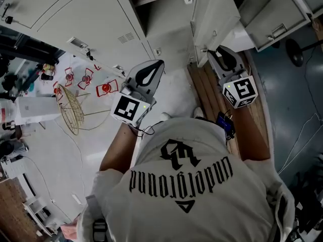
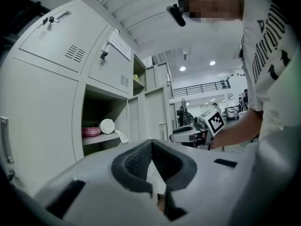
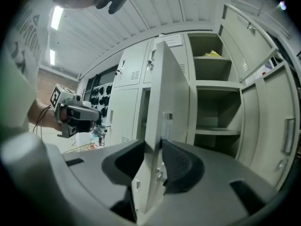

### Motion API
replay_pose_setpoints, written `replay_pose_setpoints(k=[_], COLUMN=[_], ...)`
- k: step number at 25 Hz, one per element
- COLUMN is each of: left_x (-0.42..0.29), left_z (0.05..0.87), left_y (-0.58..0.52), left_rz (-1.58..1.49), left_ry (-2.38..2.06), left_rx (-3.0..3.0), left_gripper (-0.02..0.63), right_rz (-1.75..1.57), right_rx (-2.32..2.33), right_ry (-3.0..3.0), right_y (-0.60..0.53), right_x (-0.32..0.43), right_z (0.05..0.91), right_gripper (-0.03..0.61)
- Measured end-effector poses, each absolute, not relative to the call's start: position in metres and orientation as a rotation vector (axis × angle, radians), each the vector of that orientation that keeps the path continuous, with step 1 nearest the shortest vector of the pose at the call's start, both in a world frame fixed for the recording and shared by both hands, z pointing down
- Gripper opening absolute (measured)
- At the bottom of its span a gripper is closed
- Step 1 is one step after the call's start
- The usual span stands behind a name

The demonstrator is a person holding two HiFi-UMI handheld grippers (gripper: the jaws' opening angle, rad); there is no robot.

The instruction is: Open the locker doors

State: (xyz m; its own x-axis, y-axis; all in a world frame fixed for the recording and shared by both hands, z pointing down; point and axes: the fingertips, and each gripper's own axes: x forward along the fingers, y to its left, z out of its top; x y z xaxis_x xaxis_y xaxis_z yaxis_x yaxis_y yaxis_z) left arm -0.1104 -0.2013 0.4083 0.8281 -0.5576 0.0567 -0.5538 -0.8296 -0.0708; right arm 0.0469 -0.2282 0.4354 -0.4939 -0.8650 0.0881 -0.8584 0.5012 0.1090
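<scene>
Right claw (image 3: 153, 147) — pinches the free edge of an open locker door (image 3: 164, 79), one pad against each face. Door upright, swung out from the cabinet, seen edge-on between the pads. Small latch fitting just beside the pads on the inner face.

Behind the door: open compartment (image 3: 211, 107) with bare shelves; something yellow (image 3: 211, 53) on the topmost shelf, too small to identify.

Left claw (image 2: 151, 142) — tips pressed together, nothing between them. Held level in open air, apart from the lockers.

Beyond the left claw: open lower compartment (image 2: 101, 112) holding a pink bowl (image 2: 91, 131) and, touching it on the right, a white round object with a handle (image 2: 109, 126), both on one shelf. Above it, two closed vented doors (image 2: 51, 36), each with a key in its lock.

Head view: left marker cube (image 1: 128, 109) and right marker cube (image 1: 240, 92) on the two claws, both aimed towards the cabinet. Wire basket (image 1: 70, 110) on the floor at the left, well apart from the lockers. Wooden strip (image 1: 207, 89) under the right forearm.
</scene>
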Motion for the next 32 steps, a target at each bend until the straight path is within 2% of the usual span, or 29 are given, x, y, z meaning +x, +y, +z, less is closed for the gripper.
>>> replay_pose_setpoints(k=[6,15,29,31,32], left_x=[-0.046,0.012,0.022,0.018,0.016], left_z=[0.409,0.414,0.421,0.418,0.417], left_y=[-0.205,-0.208,-0.199,-0.197,-0.195], left_rz=[-0.131,-0.113,-0.139,-0.134,-0.133], left_ry=[0.923,1.044,1.227,1.26,1.272], left_rx=[-2.954,-2.873,-2.804,-2.787,-2.781], left_gripper=[0.006,0.006,0.006,0.006,0.006], right_rz=[-0.077,-0.078,-0.112,-0.123,-0.123], right_rx=[1.434,1.345,1.209,1.21,1.213], right_ry=[-2.639,-2.695,-2.782,-2.787,-2.788], right_y=[-0.227,-0.244,-0.248,-0.248,-0.247], right_x=[0.106,0.175,0.186,0.186,0.186], right_z=[0.434,0.437,0.437,0.436,0.435], right_gripper=[0.104,0.092,0.098,0.108,0.134])
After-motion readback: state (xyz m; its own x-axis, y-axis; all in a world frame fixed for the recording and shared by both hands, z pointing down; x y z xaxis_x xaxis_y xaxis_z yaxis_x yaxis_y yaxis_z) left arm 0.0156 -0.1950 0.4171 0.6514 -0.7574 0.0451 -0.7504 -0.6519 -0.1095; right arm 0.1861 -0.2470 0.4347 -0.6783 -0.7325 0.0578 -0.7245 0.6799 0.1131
